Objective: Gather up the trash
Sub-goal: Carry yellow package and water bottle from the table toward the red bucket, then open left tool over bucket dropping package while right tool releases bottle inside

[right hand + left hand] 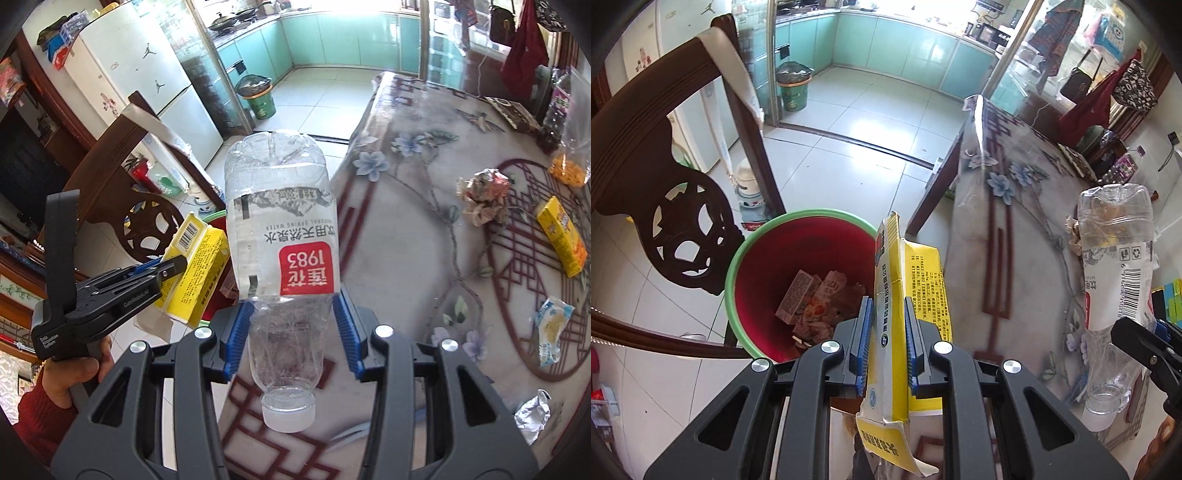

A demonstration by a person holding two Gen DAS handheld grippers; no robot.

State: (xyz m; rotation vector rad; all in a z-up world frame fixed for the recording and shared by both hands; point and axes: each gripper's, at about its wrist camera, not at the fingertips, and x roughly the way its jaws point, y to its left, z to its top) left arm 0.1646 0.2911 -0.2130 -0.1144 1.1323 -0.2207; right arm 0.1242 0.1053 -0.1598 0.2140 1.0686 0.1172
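The left gripper (pixel 886 343) is clamping a flattened yellow carton (pixel 905 295) edge-on btwn its blue pads, long axis running along the fingers, top end pointing far. The red bin (pixel 764 258) w/ green rim is sitting on the floor just left of and below the carton, by the table (pixel 1027 229) corner; carton's far end is overlapping the bin's right rim in this view, so the drop looks to need a short shift left first. Left hand is the nearer one to the bin.

The right gripper (pixel 295 339) is gripping a clear water bottle (pixel 284 240) at its lower shoulder, cap end near, base far, axis also along the fingers. It's hanging over the table edge, right of the bin, so prob. second to go.

Bin is holding a few wrappers & a small box at the bottom, lots of room. Still lying on the table: crumpled wrapper (pixel 484 195), another yellow box (pixel 561 236), a snack packet (pixel 552 328), a foil scrap (pixel 532 417).
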